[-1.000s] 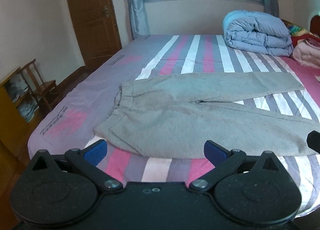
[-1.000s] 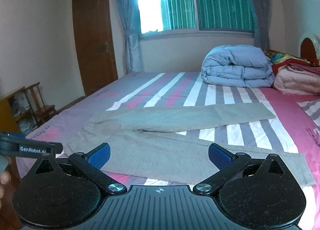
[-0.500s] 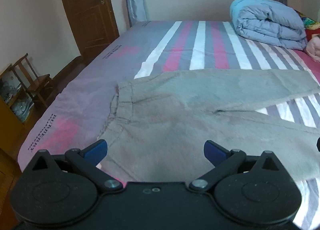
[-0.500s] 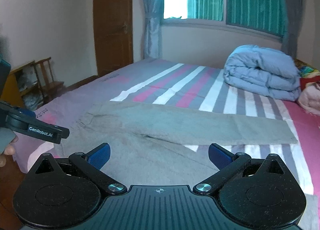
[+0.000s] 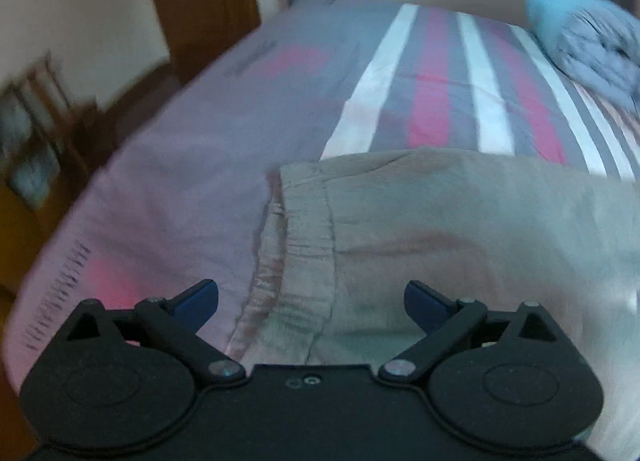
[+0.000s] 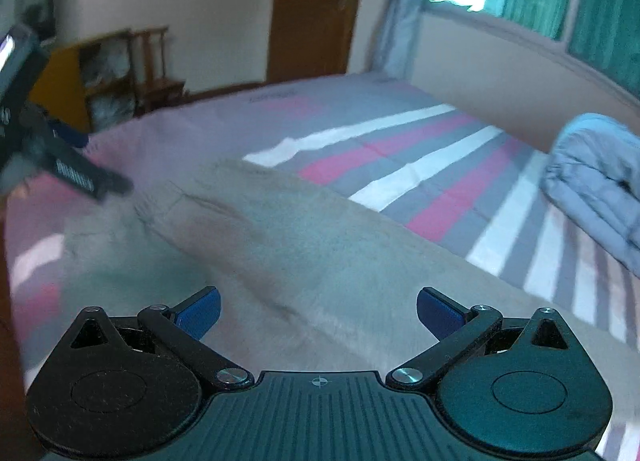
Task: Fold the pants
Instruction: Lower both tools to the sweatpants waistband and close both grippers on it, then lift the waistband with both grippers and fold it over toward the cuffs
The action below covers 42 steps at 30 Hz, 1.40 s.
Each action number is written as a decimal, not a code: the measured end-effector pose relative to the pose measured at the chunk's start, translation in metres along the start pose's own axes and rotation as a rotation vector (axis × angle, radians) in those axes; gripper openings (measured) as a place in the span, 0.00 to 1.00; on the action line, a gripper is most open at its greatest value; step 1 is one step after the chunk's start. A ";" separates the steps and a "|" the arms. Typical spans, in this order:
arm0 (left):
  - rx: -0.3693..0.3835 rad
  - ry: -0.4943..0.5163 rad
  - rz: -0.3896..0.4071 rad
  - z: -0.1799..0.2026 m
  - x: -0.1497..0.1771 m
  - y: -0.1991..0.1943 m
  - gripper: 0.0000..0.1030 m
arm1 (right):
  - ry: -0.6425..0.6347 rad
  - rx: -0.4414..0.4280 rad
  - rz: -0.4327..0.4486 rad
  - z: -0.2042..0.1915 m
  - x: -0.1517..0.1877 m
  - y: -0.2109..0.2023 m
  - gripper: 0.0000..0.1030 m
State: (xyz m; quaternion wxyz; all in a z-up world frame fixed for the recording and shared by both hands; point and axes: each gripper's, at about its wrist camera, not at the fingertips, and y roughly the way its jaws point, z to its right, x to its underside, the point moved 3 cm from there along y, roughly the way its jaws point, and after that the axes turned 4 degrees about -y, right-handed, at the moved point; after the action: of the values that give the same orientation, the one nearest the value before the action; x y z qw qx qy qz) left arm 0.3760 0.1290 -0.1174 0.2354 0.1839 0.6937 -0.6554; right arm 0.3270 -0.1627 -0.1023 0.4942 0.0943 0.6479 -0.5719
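Observation:
Grey sweatpants lie flat on the striped bed, waistband to the left. My left gripper is open and empty, low over the waistband, its blue fingertips either side of it. My right gripper is open and empty, low over the pants near the upper leg. The left gripper's body shows at the left edge of the right wrist view, over the waistband end.
The bed sheet has pink, grey and white stripes. A folded blue duvet sits at the far right. A wooden door, a chair and a yellow cabinet stand beyond the bed's left edge.
Both grippers have moved forward and down toward the pants. The left one has closed in on the waistband; the right one has swung left. Both stay open.

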 end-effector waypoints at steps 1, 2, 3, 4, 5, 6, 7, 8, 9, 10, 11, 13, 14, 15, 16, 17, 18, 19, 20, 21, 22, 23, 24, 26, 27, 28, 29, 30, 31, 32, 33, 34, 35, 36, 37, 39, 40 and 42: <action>0.022 -0.019 -0.024 -0.005 -0.007 0.012 0.90 | -0.007 -0.007 -0.011 0.006 -0.005 0.015 1.00; 0.037 -0.039 -0.044 -0.009 -0.013 0.023 0.90 | -0.013 -0.013 -0.022 0.013 -0.010 0.031 1.00; 0.046 -0.050 -0.060 -0.012 -0.019 0.035 0.90 | -0.022 -0.020 -0.036 0.020 -0.016 0.048 1.00; 0.050 -0.053 -0.076 -0.014 -0.026 0.047 0.90 | -0.036 -0.021 -0.050 0.027 -0.021 0.066 1.00; 0.044 -0.057 -0.082 -0.014 -0.032 0.059 0.90 | -0.051 -0.016 -0.065 0.033 -0.027 0.081 1.00; 0.041 -0.058 -0.082 -0.015 -0.038 0.068 0.90 | -0.062 -0.011 -0.077 0.040 -0.031 0.097 1.00; 0.042 -0.054 -0.086 -0.015 -0.043 0.078 0.90 | -0.065 -0.015 -0.085 0.047 -0.035 0.111 1.00; 0.041 -0.055 -0.099 -0.016 -0.047 0.089 0.90 | -0.064 -0.017 -0.095 0.054 -0.040 0.125 1.00; 0.041 -0.057 -0.115 -0.017 -0.051 0.101 0.90 | -0.064 -0.017 -0.099 0.059 -0.043 0.139 1.00; 0.039 -0.060 -0.126 -0.018 -0.053 0.111 0.88 | -0.071 -0.015 -0.108 0.065 -0.047 0.153 1.00; 0.038 -0.062 -0.135 -0.020 -0.055 0.122 0.86 | -0.080 -0.005 -0.120 0.070 -0.050 0.167 1.00; 0.062 -0.069 -0.157 -0.022 -0.058 0.140 0.85 | -0.084 0.000 -0.141 0.082 -0.057 0.193 1.00; 0.072 -0.077 -0.173 -0.023 -0.057 0.149 0.83 | -0.080 -0.009 -0.148 0.088 -0.059 0.206 1.00; 0.089 -0.088 -0.191 -0.022 -0.057 0.157 0.82 | -0.074 -0.017 -0.155 0.092 -0.061 0.214 1.00; 0.115 -0.099 -0.197 -0.022 -0.055 0.164 0.81 | -0.067 -0.028 -0.163 0.096 -0.063 0.224 1.00; 0.130 -0.102 -0.191 -0.021 -0.055 0.168 0.80 | -0.061 -0.036 -0.172 0.099 -0.063 0.232 1.00; 0.138 -0.092 -0.181 -0.019 -0.055 0.171 0.78 | -0.059 -0.042 -0.181 0.102 -0.063 0.241 1.00; 0.136 -0.081 -0.172 -0.017 -0.055 0.172 0.77 | -0.063 -0.038 -0.192 0.103 -0.062 0.248 1.00; 0.133 -0.079 -0.164 -0.015 -0.055 0.172 0.76 | -0.070 -0.027 -0.208 0.105 -0.060 0.256 1.00; 0.133 -0.085 -0.154 -0.015 -0.054 0.171 0.74 | -0.076 -0.021 -0.226 0.106 -0.057 0.263 1.00; 0.129 -0.080 -0.145 -0.015 -0.053 0.170 0.69 | -0.075 -0.024 -0.237 0.107 -0.054 0.269 1.00; 0.123 -0.071 -0.133 -0.015 -0.052 0.168 0.60 | -0.064 -0.037 -0.244 0.108 -0.051 0.273 1.00; 0.118 -0.065 -0.125 -0.015 -0.051 0.164 0.55 | -0.050 -0.055 -0.248 0.108 -0.048 0.275 1.00; 0.138 -0.079 -0.114 -0.018 -0.053 0.156 0.34 | -0.036 -0.114 -0.245 0.104 -0.047 0.272 0.70; 0.151 -0.081 -0.107 -0.020 -0.054 0.151 0.30 | -0.034 -0.143 -0.233 0.101 -0.049 0.266 0.36; 0.148 -0.070 -0.101 -0.021 -0.054 0.146 0.15 | -0.050 -0.143 -0.235 0.096 -0.050 0.261 0.17; 0.126 -0.048 -0.092 -0.018 -0.053 0.140 0.10 | -0.087 -0.118 -0.237 0.091 -0.050 0.256 0.10; 0.123 -0.038 -0.083 -0.019 -0.052 0.135 0.10 | -0.115 -0.100 -0.236 0.085 -0.049 0.249 0.06; 0.120 -0.034 -0.073 -0.019 -0.051 0.128 0.09 | -0.126 -0.087 -0.228 0.082 -0.049 0.242 0.05; 0.120 -0.033 -0.059 -0.019 -0.050 0.118 0.09 | -0.131 -0.077 -0.207 0.078 -0.050 0.231 0.05; 0.125 -0.034 -0.045 -0.020 -0.048 0.108 0.09 | -0.133 -0.065 -0.178 0.074 -0.051 0.218 0.05; 0.132 -0.038 -0.031 -0.022 -0.046 0.095 0.08 | -0.130 -0.052 -0.144 0.069 -0.052 0.201 0.05; 0.141 -0.037 -0.017 -0.024 -0.042 0.082 0.08 | -0.127 -0.045 -0.112 0.064 -0.052 0.182 0.05; 0.149 -0.029 -0.002 -0.025 -0.038 0.069 0.08 | -0.127 -0.038 -0.088 0.058 -0.051 0.163 0.05; 0.161 -0.026 0.012 -0.027 -0.031 0.053 0.08 | -0.120 -0.037 -0.063 0.050 -0.048 0.141 0.05; 0.191 -0.031 0.024 -0.034 -0.014 0.024 0.08 | -0.113 -0.048 -0.026 0.033 -0.037 0.100 0.05; 0.196 -0.026 0.035 -0.036 -0.003 0.011 0.08 | -0.119 -0.054 -0.013 0.023 -0.028 0.080 0.05; 0.205 -0.024 0.031 -0.042 0.024 -0.011 0.08 | -0.118 -0.067 0.000 0.001 -0.006 0.044 0.05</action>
State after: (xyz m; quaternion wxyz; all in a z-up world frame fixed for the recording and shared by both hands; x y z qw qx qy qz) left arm 0.3465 0.1689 -0.1206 0.2338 0.2098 0.6171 -0.7215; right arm 0.3604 -0.1459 -0.1258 0.5344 0.0438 0.6364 -0.5545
